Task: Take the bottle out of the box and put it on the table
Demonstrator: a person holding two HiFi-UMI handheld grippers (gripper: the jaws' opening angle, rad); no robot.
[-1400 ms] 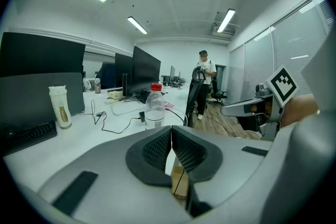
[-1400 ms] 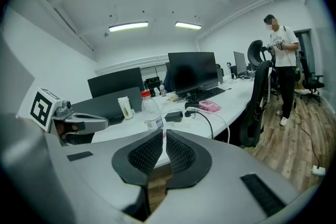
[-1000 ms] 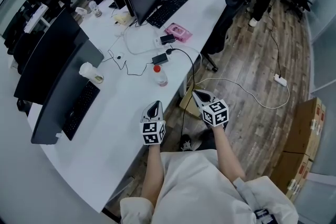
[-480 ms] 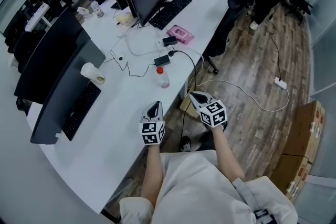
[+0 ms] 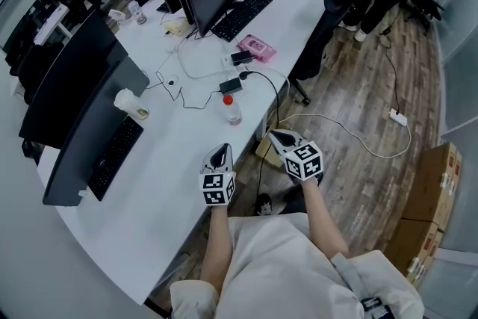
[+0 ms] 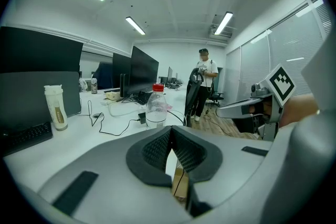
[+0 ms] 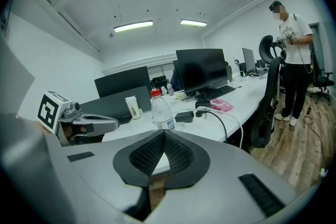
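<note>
The bottle (image 5: 231, 110) stands upright on the desk (image 5: 164, 175), close to its edge, apparently already delivered. The left gripper (image 5: 219, 152) hovers over the desk's edge, the right gripper (image 5: 281, 135) just off it; both have fingers clenched on nothing. A careless sweep forward could tip the bottle off the desk.

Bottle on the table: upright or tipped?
Upright. The bottle stands on its base on the table, red cap on top.

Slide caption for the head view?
Left hand-held gripper and right hand-held gripper, shut and empty, near the desk edge; bottle upright on it.
</note>
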